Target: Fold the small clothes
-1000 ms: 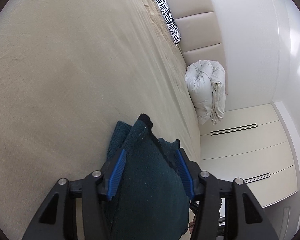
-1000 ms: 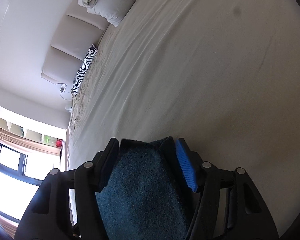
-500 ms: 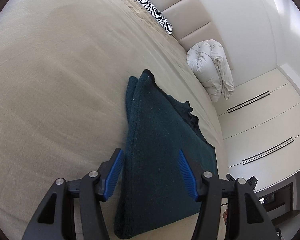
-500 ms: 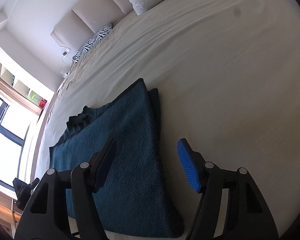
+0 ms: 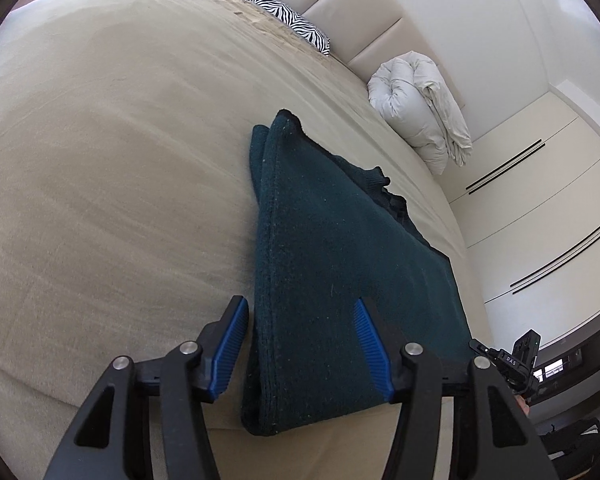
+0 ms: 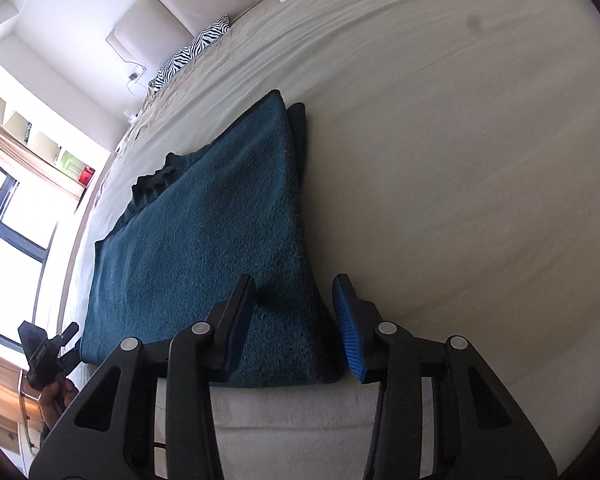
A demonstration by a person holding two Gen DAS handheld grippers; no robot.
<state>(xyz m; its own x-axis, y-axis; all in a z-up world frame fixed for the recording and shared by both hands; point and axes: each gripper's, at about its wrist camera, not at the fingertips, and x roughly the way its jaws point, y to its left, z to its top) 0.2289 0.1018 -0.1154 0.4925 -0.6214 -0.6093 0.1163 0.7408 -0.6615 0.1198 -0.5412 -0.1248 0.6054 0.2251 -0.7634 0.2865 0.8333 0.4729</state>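
Now the dark teal garment [image 5: 340,280] lies folded on the bed [image 5: 100,160]. Both the left tongs [image 5: 300,344] and right tongs [image 6: 296,320] gape, gripping nothing. Next likely calls for another fold.

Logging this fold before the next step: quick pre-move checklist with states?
1. Left claw open, gripping nothing: ok.
2. Right claw open, gripping nothing: ok.
3. Sweater lies folded on the bed: ok.
4. Folded edges aligned: not ok; a lower layer sticks out at the far corner and the collar shows on one side.
5. Near edge fully on the bed: ok; it sits close to the bed's front edge.
6. Claws lifted off the fabric: cannot tell.
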